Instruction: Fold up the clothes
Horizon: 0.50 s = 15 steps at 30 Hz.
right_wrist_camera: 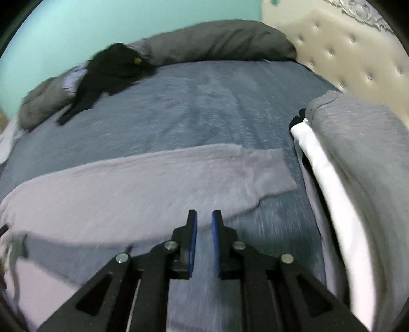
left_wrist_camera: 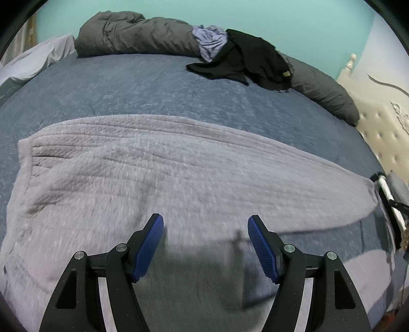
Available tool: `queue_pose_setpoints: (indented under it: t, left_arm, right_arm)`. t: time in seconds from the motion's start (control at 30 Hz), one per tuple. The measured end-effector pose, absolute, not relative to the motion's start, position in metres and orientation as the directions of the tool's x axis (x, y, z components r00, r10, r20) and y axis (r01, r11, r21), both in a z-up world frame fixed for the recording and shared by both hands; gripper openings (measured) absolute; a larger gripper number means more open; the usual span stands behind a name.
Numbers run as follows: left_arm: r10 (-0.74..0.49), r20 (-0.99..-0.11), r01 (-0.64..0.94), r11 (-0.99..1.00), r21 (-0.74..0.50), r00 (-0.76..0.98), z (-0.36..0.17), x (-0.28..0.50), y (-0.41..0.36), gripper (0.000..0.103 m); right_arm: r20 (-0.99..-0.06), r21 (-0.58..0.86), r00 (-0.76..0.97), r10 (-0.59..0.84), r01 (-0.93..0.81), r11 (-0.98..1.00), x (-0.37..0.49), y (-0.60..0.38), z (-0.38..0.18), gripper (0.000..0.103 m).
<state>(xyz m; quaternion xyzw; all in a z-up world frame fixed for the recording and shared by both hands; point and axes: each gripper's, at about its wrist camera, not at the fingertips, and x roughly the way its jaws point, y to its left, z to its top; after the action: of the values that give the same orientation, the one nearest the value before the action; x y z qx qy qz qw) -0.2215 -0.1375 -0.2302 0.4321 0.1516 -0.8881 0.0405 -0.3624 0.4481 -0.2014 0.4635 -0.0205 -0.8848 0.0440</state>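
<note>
Two pairs of fingers are seen over a bed, and nothing is held in either. The left gripper point(left_wrist_camera: 205, 224) is carried with its ribbed blue fingers point(left_wrist_camera: 149, 247) spread wide, directly above a lavender-grey garment point(left_wrist_camera: 158, 166) that lies spread beneath and ahead of them. The right gripper point(right_wrist_camera: 204, 217) has its fingers point(right_wrist_camera: 192, 242) drawn nearly together, only a narrow slit being left between the pads, with no cloth caught there; just ahead of them a long narrow part of the garment point(right_wrist_camera: 163, 176), probably a trouser leg or sleeve, is laid flat across the view. The garment appears soft and fleecy, faintly ridged with creases near its far edge, and broad at the left, tapering to the right. It is judged to have been spread out so that an edge can be taken and folded over. Beneath it the bed point(left_wrist_camera: 143, 84) is covered in a mottled blue, finely woven spread. Just right of the right fingers a pile of clothes point(right_wrist_camera: 358, 143), grey over white, seems to have been set aside. Far ahead, a rumpled black garment point(left_wrist_camera: 245, 58) is draped against a dark grey duvet point(left_wrist_camera: 138, 35) by the turquoise wall point(left_wrist_camera: 294, 18).
</note>
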Motion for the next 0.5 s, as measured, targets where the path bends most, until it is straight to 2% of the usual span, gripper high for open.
queue_pose_setpoints:
  t: [0.03,0.1,0.17,0.23,0.3,0.5]
  left_arm:
    - [0.068,-0.780,0.198,-0.950,-0.240,-0.622,-0.227,-0.215,-0.136,0.072]
    - [0.089,-0.780,0.189,-0.947,-0.259,-0.620,-0.220,-0.201,-0.133,0.072]
    - [0.109,-0.777,0.183,-0.943,-0.279,-0.620,-0.213,-0.185,-0.132,0.072]
    - [0.120,-0.779,0.185,-0.939,-0.290,-0.616,-0.204,-0.163,-0.136,0.072]
    - [0.122,-0.783,0.188,-0.937,-0.293,-0.610,-0.196,-0.143,-0.141,0.075]
    - [0.100,-0.814,0.258,-0.920,-0.295,-0.572,-0.179,-0.078,-0.186,0.079]
  right_arm:
    - [-0.815,0.084,-0.569,-0.113,0.077,-0.994,-0.347,0.448,-0.194,0.013]
    - [-0.814,0.094,-0.566,-0.134,0.099,-0.991,-0.317,0.453,-0.189,0.026]
    - [-0.814,0.105,-0.560,-0.150,0.112,-0.988,-0.288,0.461,-0.185,0.033]
    - [-0.822,0.120,-0.548,-0.155,0.100,-0.988,-0.262,0.470,-0.189,0.033]
    - [-0.832,0.144,-0.531,-0.163,0.078,-0.987,-0.235,0.478,-0.194,0.039]
    - [-0.844,0.212,-0.502,-0.187,0.008,-0.977,-0.180,0.493,-0.222,0.047]
